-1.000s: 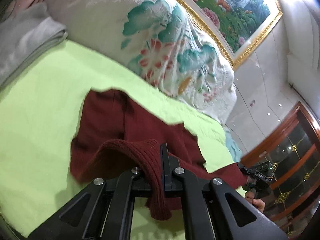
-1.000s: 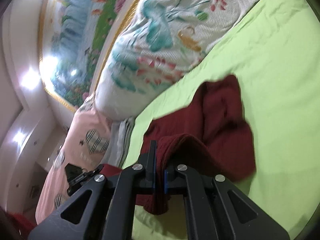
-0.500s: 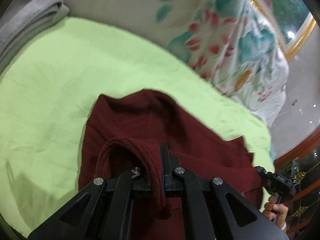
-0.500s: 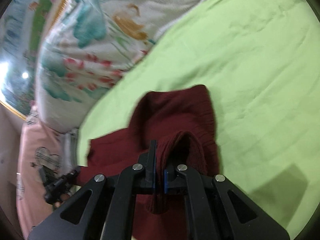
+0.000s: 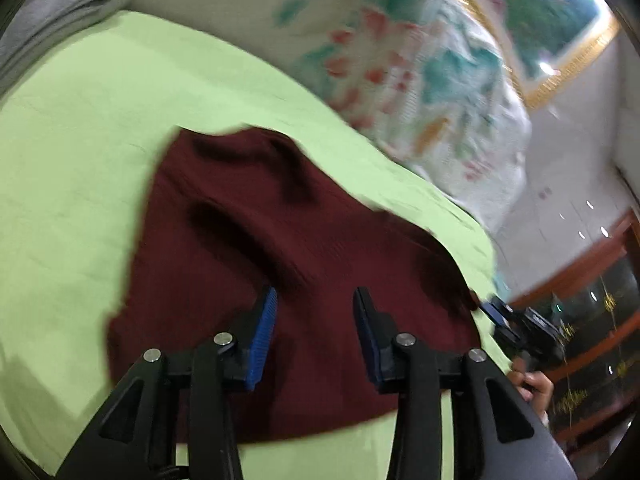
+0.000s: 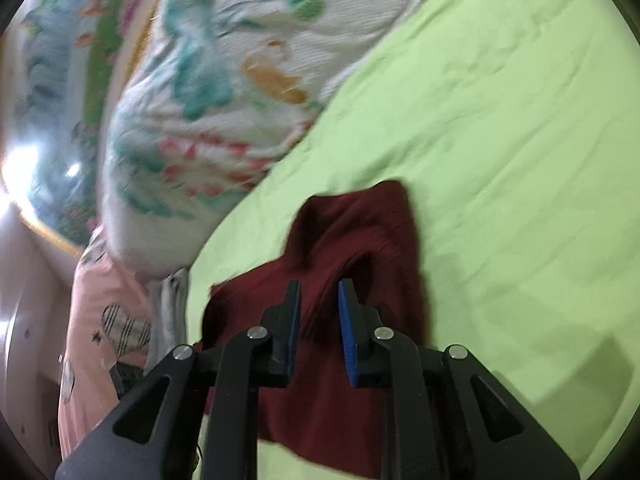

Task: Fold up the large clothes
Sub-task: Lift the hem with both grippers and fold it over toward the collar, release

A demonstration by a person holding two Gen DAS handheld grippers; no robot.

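1. I am in a home bedroom, working over a bed whose lime-green sheet [image 6: 500, 128] fills most of my view.
2. A bulky white quilt with teal and red flower prints [image 5: 420, 72] is heaped at the far edge of the bed.
3. A pink cloth with a plaid heart [image 6: 116, 320] and folded grey fabric [image 5: 52, 12] lie beside it.
4. A large landscape painting in a gold frame [image 5: 560, 40] hangs on the pale wall.
5. A dark wooden cabinet with glass doors and gold ornaments [image 5: 592, 320] stands beside the bed.
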